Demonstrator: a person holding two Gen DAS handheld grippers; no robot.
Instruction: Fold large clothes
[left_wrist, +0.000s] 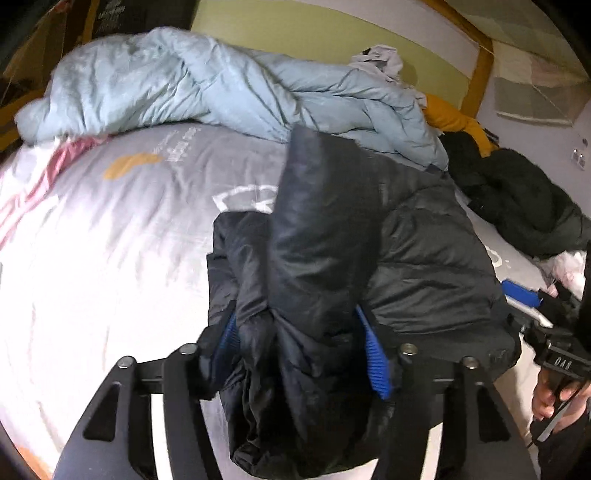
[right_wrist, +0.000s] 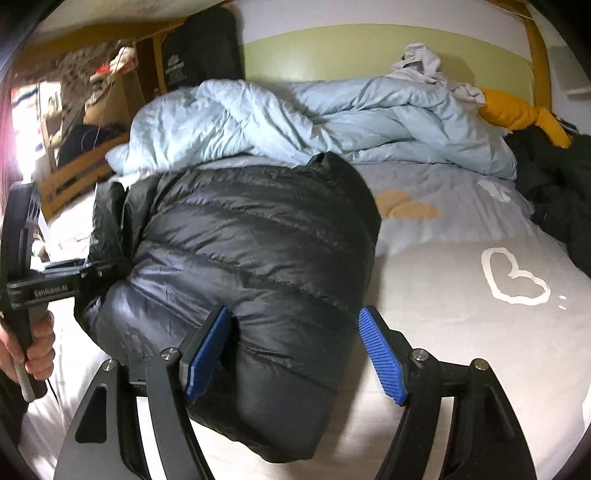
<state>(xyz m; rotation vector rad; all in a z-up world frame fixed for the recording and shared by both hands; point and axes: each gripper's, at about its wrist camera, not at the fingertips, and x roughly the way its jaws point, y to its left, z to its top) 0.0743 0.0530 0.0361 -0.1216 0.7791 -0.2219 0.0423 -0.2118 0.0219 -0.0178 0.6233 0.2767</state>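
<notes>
A black puffer jacket (left_wrist: 424, 251) (right_wrist: 240, 240) lies bundled on the grey bed sheet (left_wrist: 129, 240) (right_wrist: 461, 350). My left gripper (left_wrist: 301, 343) straddles a bunched, raised fold of it. The fabric fills the gap and spills over the left pad, while the right pad's ribbed blue face still shows. My right gripper (right_wrist: 295, 350) stands open around the jacket's near corner: the left pad touches the fabric and the right pad is free above the sheet. A hand (right_wrist: 37, 343) holds the left gripper's handle at the jacket's far-left end.
A crumpled light-blue duvet (left_wrist: 166, 81) (right_wrist: 295, 118) lies across the head of the bed. A dark clothes pile (left_wrist: 517, 195) (right_wrist: 554, 184) and a yellow item (left_wrist: 454, 118) sit at the right. A white garment (left_wrist: 380, 59) tops the duvet.
</notes>
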